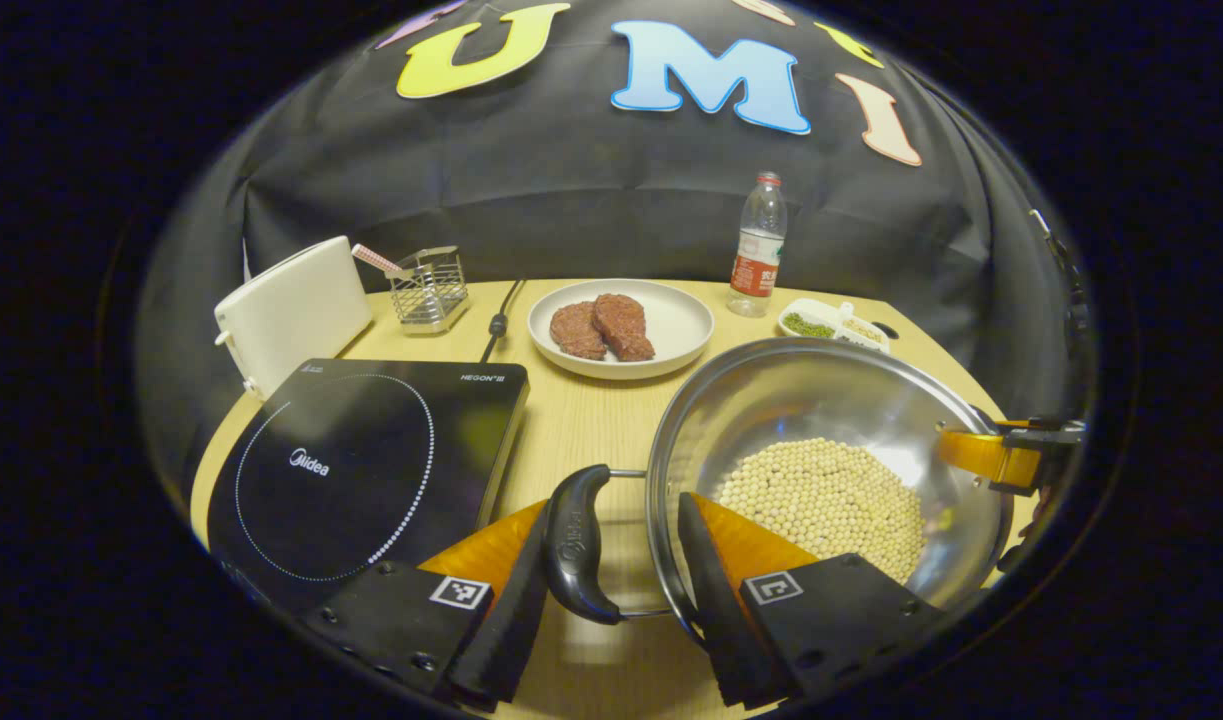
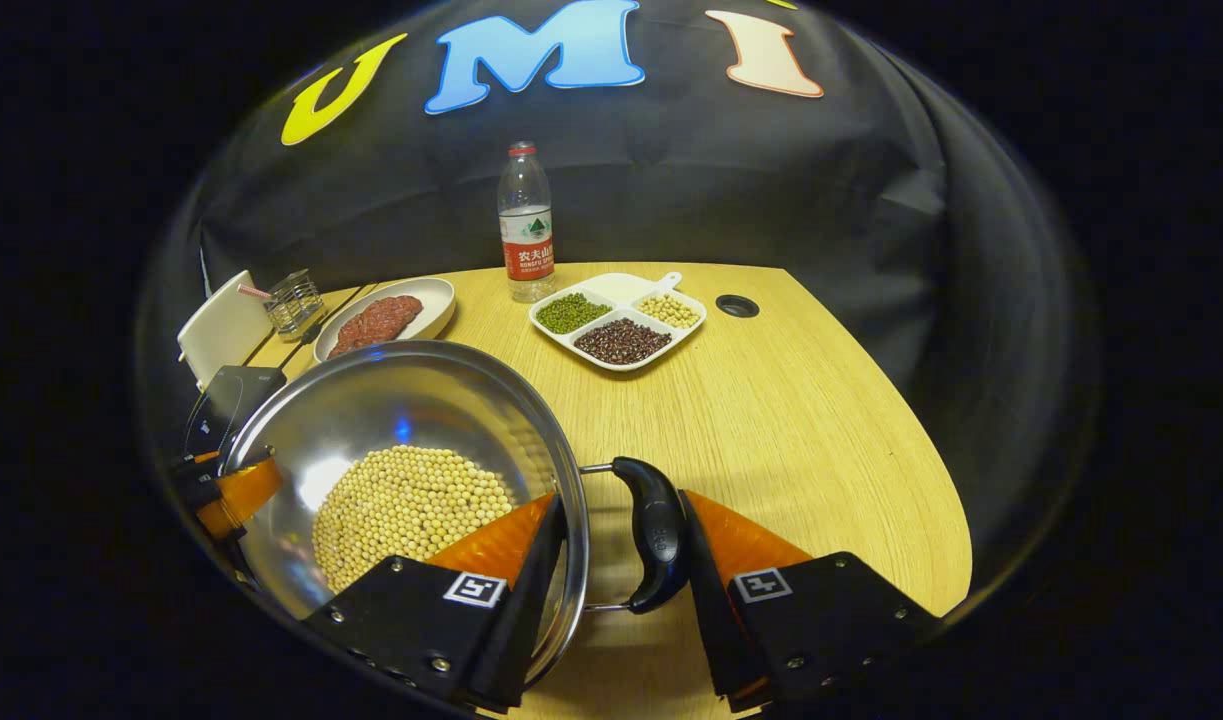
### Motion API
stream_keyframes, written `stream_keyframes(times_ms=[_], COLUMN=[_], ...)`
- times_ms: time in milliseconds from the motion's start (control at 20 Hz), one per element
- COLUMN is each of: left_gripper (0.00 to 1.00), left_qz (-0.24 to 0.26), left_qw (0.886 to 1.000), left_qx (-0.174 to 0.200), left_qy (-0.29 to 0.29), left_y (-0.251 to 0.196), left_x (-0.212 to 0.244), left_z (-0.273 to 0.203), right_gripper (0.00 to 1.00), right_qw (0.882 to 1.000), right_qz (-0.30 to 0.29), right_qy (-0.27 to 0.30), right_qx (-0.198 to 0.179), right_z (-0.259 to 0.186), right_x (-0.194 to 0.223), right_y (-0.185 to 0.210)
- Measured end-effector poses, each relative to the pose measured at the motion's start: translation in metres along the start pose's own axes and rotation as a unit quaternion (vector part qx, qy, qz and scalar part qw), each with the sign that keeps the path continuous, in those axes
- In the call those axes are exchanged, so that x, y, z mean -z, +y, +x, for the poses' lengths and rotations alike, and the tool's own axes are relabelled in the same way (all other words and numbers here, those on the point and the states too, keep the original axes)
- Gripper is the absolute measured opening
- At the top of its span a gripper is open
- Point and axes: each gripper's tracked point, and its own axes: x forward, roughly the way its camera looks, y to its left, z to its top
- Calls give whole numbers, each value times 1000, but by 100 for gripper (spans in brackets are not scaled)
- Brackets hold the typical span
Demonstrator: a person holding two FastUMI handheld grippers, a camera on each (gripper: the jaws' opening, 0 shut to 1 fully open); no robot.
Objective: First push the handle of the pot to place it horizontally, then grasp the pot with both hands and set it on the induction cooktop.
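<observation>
Both handles are lying level, so the two-handed grasp is under way. The left claw (image 1: pixel 616 560) and right claw (image 2: pixel 616 545) are each straddling a black handle and the rim of the steel pot (image 1: pixel 821 400), still unclenched. The pot of soybeans is sitting on the table (image 2: pixel 801 400), right of the induction cooktop (image 1: pixel 371 460). Next: clench both, lift evenly, carry left.

The wooden table (image 2: pixel 791 400) carries the induction cooktop (image 1: pixel 371 460), pot (image 1: pixel 821 460), meat plate (image 1: pixel 671 320), bottle (image 2: pixel 526 230), bean dish (image 2: pixel 621 325) and toaster (image 1: pixel 291 310).
</observation>
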Motion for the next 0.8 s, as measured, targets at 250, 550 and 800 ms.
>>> stream_keyframes(times_ms=[250, 550, 800], left_gripper=[71, 68, 68], left_qz=[-7, -15, -18], left_qw=[1000, 1000, 999], left_qx=[-4, -16, -35], left_qy=[4, -13, -37], left_y=[1, -9, -10], left_x=[-4, -18, -34], left_z=[4, -25, -68], right_gripper=[52, 53, 53], right_qw=[1000, 1000, 999], right_qz=[-10, -16, -11], right_qy=[8, -17, -35], right_qx=[-7, -3, -22], right_z=[-9, -34, -67], right_x=[2, -13, -25], right_y=[1, -9, -10])
